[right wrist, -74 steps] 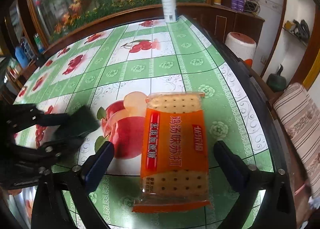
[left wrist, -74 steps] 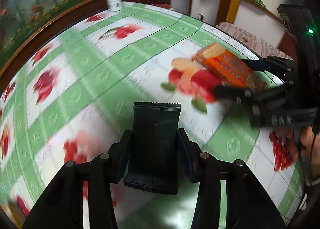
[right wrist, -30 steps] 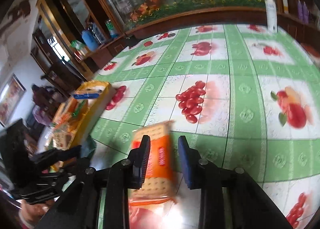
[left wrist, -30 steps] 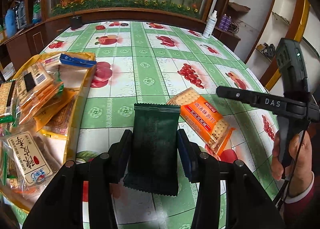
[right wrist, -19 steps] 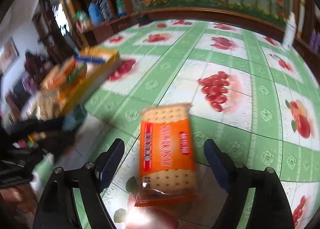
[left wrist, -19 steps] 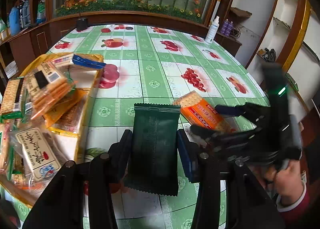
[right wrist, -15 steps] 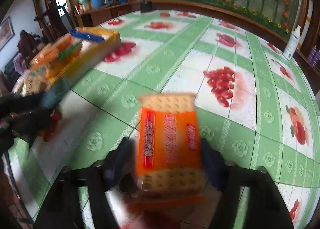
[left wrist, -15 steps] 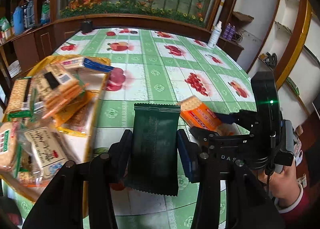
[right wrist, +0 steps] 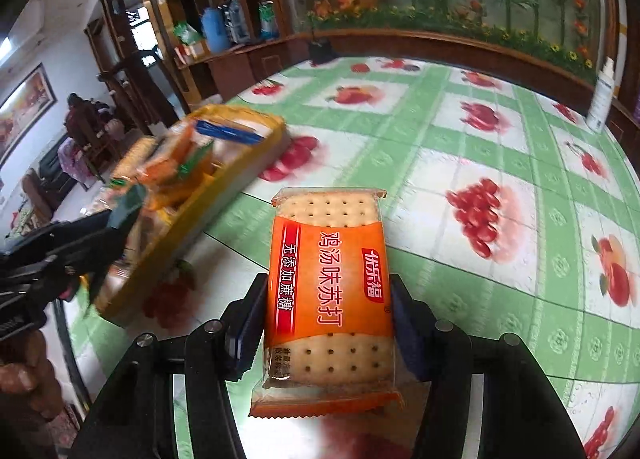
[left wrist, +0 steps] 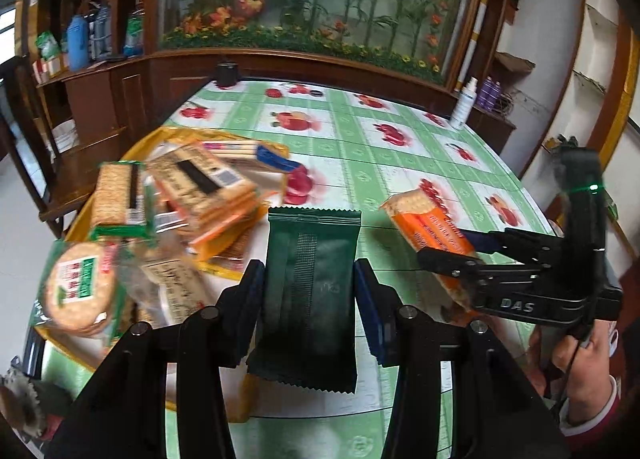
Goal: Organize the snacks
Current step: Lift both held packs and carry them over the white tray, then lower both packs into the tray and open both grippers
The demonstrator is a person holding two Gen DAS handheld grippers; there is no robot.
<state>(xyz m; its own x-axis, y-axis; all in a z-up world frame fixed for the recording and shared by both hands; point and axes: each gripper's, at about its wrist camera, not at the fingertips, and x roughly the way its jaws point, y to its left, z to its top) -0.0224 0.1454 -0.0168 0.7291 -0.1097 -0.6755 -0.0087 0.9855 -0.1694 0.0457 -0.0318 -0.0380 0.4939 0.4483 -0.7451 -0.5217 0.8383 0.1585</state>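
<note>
Orange crackers [right wrist: 326, 291] and green pack [left wrist: 310, 299], each clamped in my tongs, bound for tray [left wrist: 224, 265].
My right gripper [right wrist: 326, 323] and left gripper [left wrist: 308, 313] pinch the long edges, keeping packs flat.

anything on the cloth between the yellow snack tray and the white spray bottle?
Nothing: right wrist view shows bare fruit-print green tablecloth from the yellow snack tray to the white spray bottle.

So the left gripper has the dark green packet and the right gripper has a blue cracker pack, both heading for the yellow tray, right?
Not quite: the cracker pack is orange, not blue, as the right wrist view shows. The right gripper is closed on it, and the left gripper holds the dark green packet near the yellow tray.
</note>
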